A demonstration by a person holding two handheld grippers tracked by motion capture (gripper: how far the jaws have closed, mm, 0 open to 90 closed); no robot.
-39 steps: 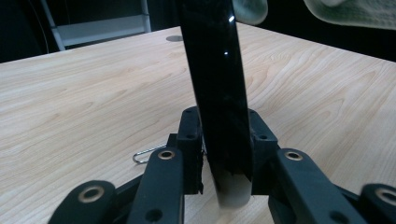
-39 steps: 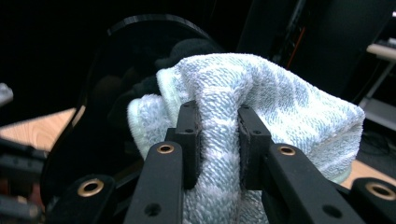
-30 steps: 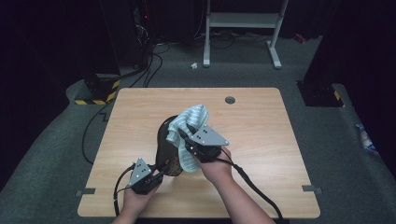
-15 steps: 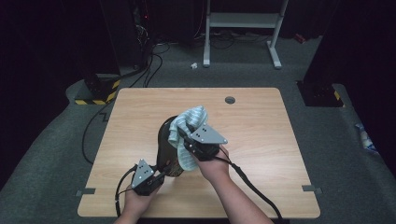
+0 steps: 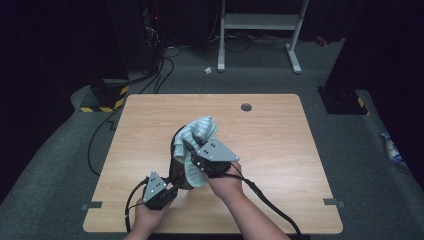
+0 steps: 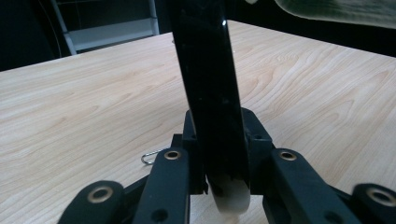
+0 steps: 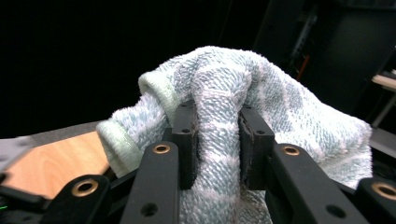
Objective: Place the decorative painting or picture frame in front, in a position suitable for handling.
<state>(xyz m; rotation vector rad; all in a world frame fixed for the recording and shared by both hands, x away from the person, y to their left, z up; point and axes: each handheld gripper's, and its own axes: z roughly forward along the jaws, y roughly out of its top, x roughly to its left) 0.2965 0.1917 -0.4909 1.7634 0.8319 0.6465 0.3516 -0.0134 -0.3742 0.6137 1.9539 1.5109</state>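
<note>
A tall, glossy black object (image 5: 178, 160) stands upright near the middle front of the wooden table (image 5: 280, 145). My left gripper (image 5: 172, 189) is shut on its lower end; in the left gripper view the black object (image 6: 205, 93) rises between the jaws of the left gripper (image 6: 219, 144), with a pale bit at its base. A light blue striped towel (image 5: 200, 131) is draped over the top of the object. My right gripper (image 5: 194, 152) is shut on a fold of it, and the towel (image 7: 224, 84) bulges between the jaws of the right gripper (image 7: 218, 140).
A round cable hole (image 5: 246, 106) sits near the table's far edge. A small wire clip (image 6: 148, 157) lies on the wood by the left gripper. Beyond the table stand a white frame (image 5: 260, 22), a striped black-and-yellow base (image 5: 102, 107) and floor cables (image 5: 165, 70).
The right gripper and the towel have shifted slightly left against the black object. The left gripper has stayed put.
</note>
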